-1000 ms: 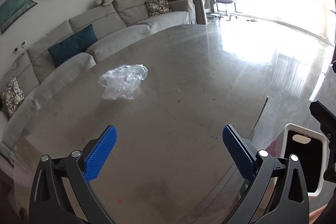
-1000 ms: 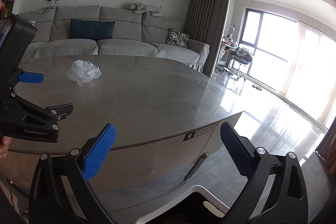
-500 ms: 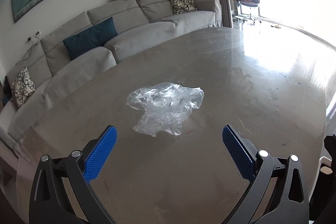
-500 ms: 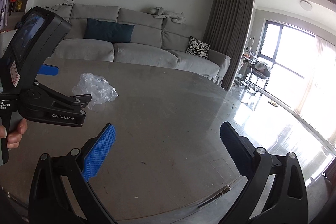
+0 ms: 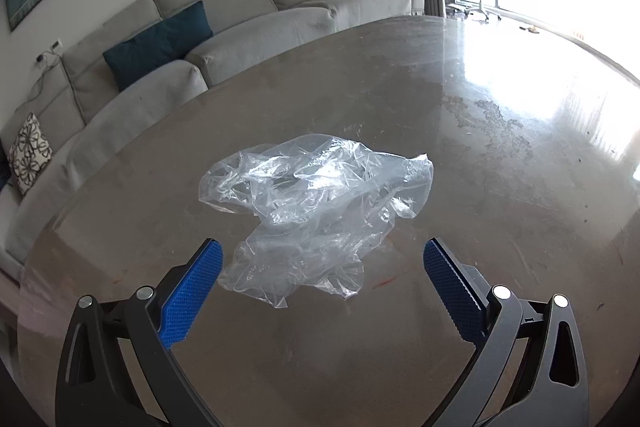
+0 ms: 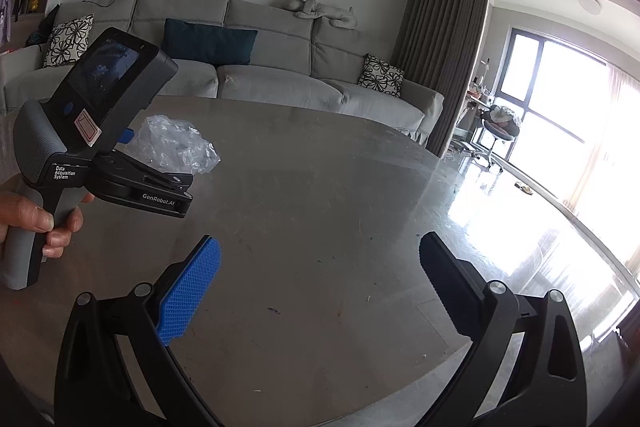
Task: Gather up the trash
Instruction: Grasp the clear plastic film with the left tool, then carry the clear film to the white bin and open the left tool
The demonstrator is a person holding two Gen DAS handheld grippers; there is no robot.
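Observation:
A crumpled clear plastic bag lies on the grey stone table. My left gripper is open, its blue pads on either side of the bag's near edge, just short of touching it. In the right wrist view the same bag lies at the left, partly hidden behind the left gripper's black body, which a hand holds by its handle. My right gripper hangs open over bare table, well to the right of the bag, with nothing between its fingers.
A long grey sofa with cushions runs behind the table's far edge. Curtains and a bright window stand to the right, with a chair near the window. The table's near edge curves under my right gripper.
My left gripper has moved forward across the table until the bag lies just ahead of its open fingers. The right gripper has risen and moved over the table, and the white bin has left view.

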